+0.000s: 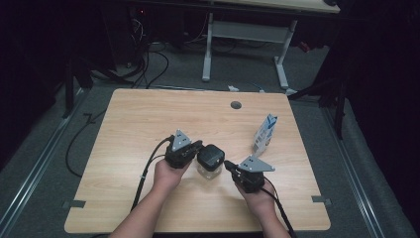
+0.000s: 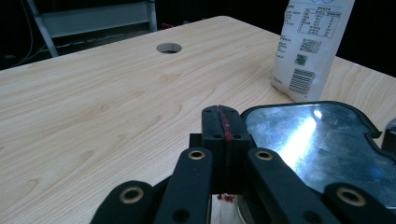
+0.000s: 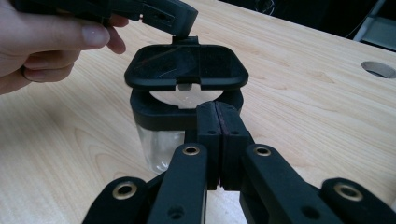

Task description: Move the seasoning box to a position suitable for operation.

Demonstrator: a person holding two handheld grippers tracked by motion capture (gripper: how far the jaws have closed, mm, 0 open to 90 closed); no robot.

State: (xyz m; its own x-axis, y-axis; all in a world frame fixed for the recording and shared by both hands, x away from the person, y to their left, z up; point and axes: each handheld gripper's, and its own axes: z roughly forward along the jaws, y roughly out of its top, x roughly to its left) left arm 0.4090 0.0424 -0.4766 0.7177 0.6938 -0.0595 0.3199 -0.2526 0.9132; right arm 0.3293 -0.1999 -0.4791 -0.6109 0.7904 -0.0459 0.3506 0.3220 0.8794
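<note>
Black lid [image 3: 186, 66] sits raised over jar [image 3: 161, 140], both grippers [image 1: 194, 148] [image 1: 230, 165] pressed together at its sides; opening seemingly underway, carton [image 1: 264, 133] beyond jar untouched.

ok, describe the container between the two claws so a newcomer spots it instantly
On the light wooden table, look at the near middle, between the left claw and the right claw. There stands a small clear jar with a squarish black lid. Its only neighbour, the blue-and-white carton to the right, is taller and opaque.

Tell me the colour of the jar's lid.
Black: the lid on the clear jar shows best in the right gripper view.
</note>
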